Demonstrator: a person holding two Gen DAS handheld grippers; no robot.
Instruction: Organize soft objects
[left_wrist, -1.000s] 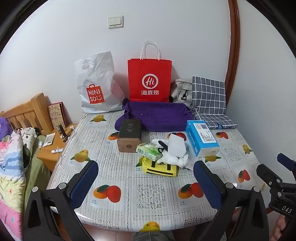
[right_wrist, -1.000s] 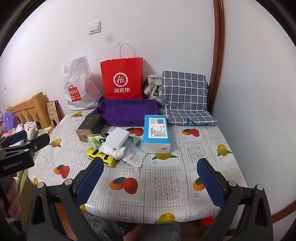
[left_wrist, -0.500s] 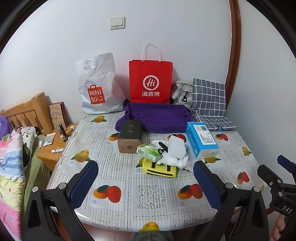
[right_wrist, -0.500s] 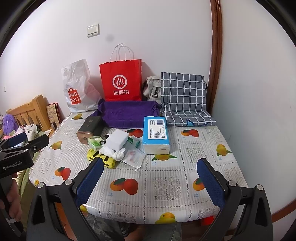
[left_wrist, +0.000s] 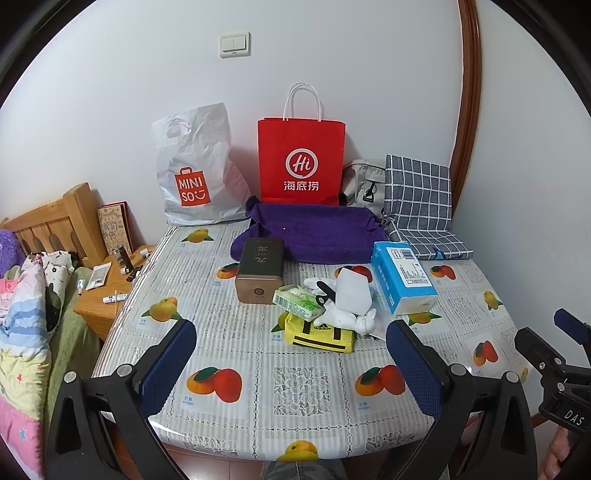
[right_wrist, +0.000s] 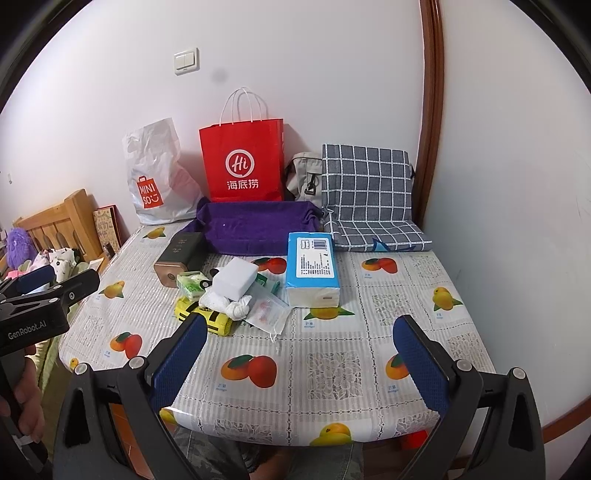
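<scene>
A heap of soft things lies mid-table: a yellow pouch, white socks, a white sponge block, a green tissue pack and a clear plastic packet. A blue tissue pack lies to their right. Behind them sits a purple fabric bin. My left gripper hangs open above the table's front edge, short of the heap. My right gripper is open too, over the front edge, nothing between its fingers.
A brown tin box stands left of the heap. Against the wall are a white plastic bag, a red paper bag, a grey bag and a checked cushion. A wooden nightstand and bedding lie left.
Both grippers have dropped slightly and eased toward the table, so the scene sits a little higher in each view. Nothing on the table has moved.
</scene>
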